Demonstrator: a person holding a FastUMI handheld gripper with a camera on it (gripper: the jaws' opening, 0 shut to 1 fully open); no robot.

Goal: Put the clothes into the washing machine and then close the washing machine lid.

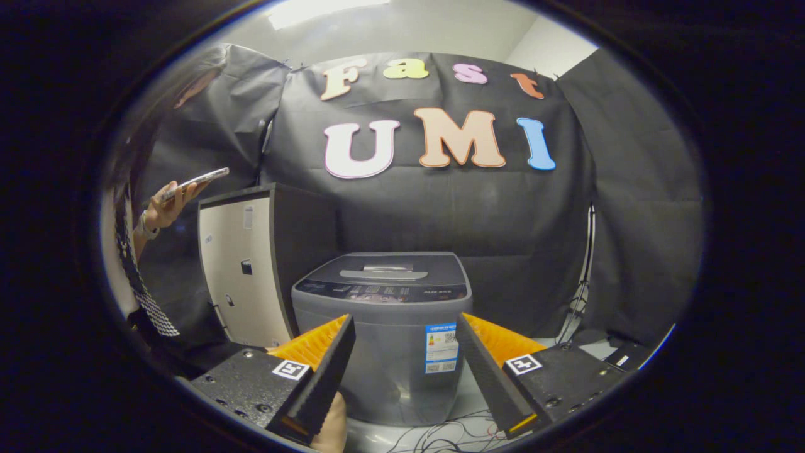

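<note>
Gripper view: your gripper (405, 352) has its fingers spread apart, holding nothing. Beyond them stands the washing machine (382, 340), its lid (385, 267) seemingly down.

I am counting one washing machine (382, 327) sitting at twelve o'clock, just beyond my hand-held gripper (405, 371), whose two fingers are standing spread apart with nothing between them. I am seeing one lid (387, 267) lying closed on it and two stickers (441, 349) showing on its front. One cabinet (242, 264) is standing at ten o'clock beside the machine. One person at nine o'clock is holding one phone (194, 182) in one hand (165, 207).
</note>
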